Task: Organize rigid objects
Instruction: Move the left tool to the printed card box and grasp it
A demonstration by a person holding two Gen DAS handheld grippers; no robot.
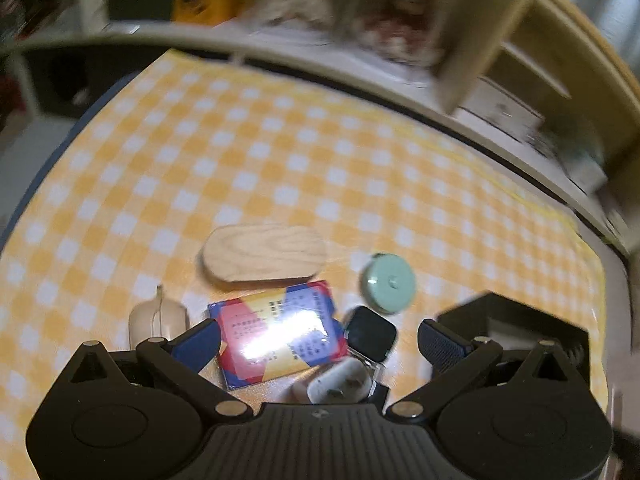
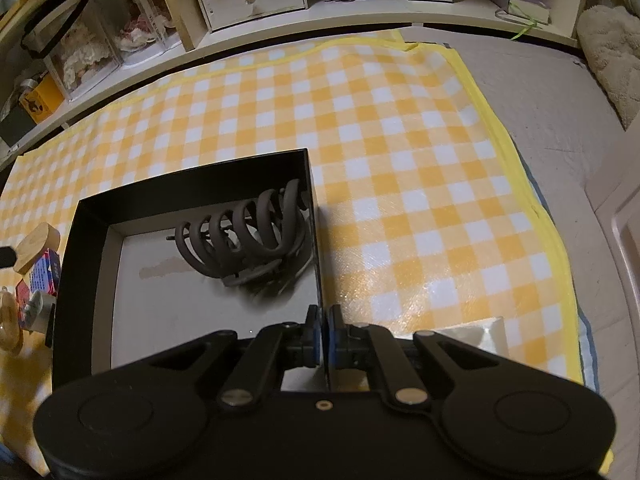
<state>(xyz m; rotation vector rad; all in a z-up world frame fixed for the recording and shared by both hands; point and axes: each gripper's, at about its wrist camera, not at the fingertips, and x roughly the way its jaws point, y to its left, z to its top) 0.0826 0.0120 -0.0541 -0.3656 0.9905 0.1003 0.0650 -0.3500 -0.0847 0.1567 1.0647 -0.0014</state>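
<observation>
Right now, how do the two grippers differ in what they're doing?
The left gripper is open, its jaws spread over the loose items, with the colourful packet between them and untouched. The right gripper is shut on the right wall of the black box, which holds the hair claw. The left view is blurred; the right is sharp. Both point down over the checked cloth.

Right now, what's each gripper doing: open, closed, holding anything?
Left gripper: open, holding nothing, above the colourful packet.
Right gripper: closed, fingers pinching the right wall of the black box.
</observation>
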